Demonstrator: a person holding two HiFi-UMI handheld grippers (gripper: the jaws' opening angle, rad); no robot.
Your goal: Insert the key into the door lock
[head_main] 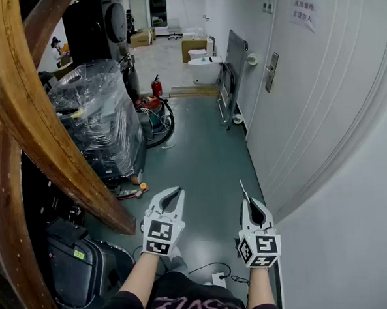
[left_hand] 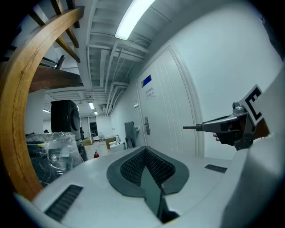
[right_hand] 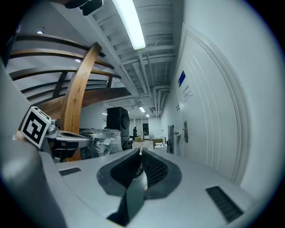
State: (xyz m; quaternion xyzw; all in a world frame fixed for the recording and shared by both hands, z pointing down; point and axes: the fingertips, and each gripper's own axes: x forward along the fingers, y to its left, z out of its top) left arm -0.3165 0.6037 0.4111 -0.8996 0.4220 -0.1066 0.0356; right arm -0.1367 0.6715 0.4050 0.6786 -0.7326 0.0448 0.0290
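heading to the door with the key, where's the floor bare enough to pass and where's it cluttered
Bare: the green floor strip between the door and the plastic-wrapped stack. Crowded: the left side, with the curved wooden beam and coiled hoses; a panel stands by the wall past the door.

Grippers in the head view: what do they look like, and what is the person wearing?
Both the left gripper and right gripper are white plastic with dark ribbed pads and a cube of black-and-white square markers. The person wears a dark top with pinkish print.

The white left gripper (head_main: 172,195) and right gripper (head_main: 249,201) bear black-and-white marker cubes (head_main: 158,237) (ribbed dark pads (left_hand: 133,167)).
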